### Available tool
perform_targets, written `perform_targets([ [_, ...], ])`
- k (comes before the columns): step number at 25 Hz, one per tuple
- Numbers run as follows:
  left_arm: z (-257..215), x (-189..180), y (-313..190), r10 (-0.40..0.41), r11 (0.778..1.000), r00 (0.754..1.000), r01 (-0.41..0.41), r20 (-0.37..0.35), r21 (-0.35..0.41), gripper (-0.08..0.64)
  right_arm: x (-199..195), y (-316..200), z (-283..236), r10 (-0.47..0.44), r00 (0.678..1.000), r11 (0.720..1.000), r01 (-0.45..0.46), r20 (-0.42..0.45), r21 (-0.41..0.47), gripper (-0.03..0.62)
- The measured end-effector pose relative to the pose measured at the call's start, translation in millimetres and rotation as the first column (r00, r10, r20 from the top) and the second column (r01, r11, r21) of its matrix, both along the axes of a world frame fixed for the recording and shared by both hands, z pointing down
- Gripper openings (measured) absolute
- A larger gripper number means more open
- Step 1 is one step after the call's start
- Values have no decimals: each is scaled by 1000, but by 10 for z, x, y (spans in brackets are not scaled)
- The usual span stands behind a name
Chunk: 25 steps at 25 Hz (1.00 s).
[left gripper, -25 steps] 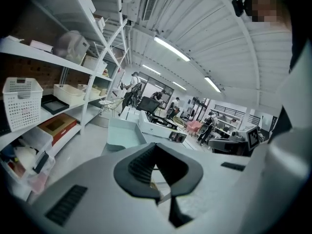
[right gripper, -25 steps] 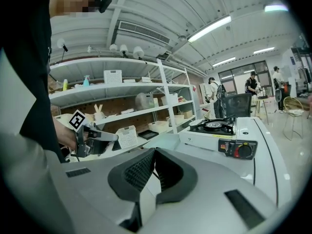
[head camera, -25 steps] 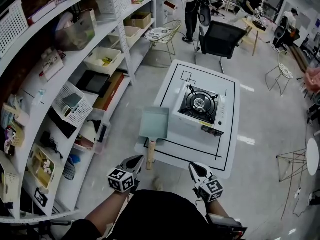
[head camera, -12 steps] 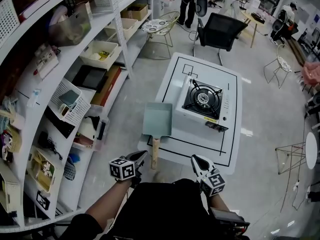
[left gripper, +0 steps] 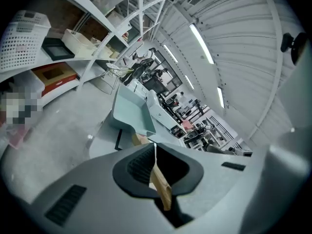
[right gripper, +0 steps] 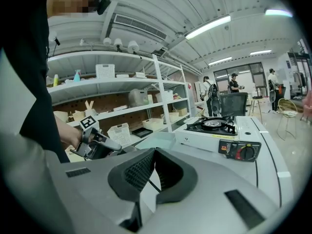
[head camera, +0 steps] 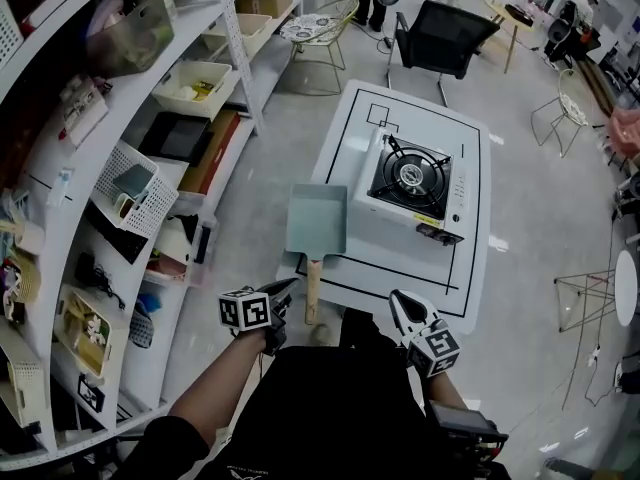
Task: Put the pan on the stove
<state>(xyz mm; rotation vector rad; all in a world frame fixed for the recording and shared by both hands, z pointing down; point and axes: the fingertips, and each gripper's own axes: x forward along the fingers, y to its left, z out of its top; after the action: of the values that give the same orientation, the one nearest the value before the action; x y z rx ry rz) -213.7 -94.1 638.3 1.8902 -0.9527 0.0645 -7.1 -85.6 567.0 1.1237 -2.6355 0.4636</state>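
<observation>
A teal rectangular pan (head camera: 317,218) with a wooden handle (head camera: 312,286) lies on the near left corner of the low white table (head camera: 470,268), its handle pointing toward me. The white portable gas stove (head camera: 415,186) stands to its right, burner bare. My left gripper (head camera: 284,292) is shut and hovers just left of the handle's end, apart from it. In the left gripper view (left gripper: 155,146) the handle (left gripper: 162,191) shows beneath the shut jaws and the pan (left gripper: 130,112) lies ahead. My right gripper (head camera: 400,304) (right gripper: 155,151) is shut and empty at the table's near edge, facing the stove (right gripper: 219,130).
White shelving (head camera: 110,168) with baskets and boxes runs along the left. A black office chair (head camera: 440,43) stands beyond the table, with wire chairs (head camera: 325,33) and people at desks farther back. A wire stand (head camera: 590,298) is at the right.
My left gripper has dropped, rolled and come forward beside the handle's end. The right gripper has shifted slightly. The pan and stove have not moved.
</observation>
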Motion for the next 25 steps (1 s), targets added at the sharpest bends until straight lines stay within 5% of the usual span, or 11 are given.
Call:
perform_targets([
  [3,63,20,-21,-2,999,1000,1,-20,-34,30,-7,-98,-4,-6,1000,1000,6,7,1,26],
  [6,72,72,-67,-2,998,999,-2,-50,-63,125,3,-155,16,-9,1000,1000,10,14,-7,26],
  [13,166,269,-169,17,984,981,-51,-192,-172,244,26,-252,138,-18,1000,998,19,23,-52,26],
  [25,338,477,-215,75,951,943,-165,-324,-261,251,23,-460,201,-31,999,995,33,22,-93,26],
])
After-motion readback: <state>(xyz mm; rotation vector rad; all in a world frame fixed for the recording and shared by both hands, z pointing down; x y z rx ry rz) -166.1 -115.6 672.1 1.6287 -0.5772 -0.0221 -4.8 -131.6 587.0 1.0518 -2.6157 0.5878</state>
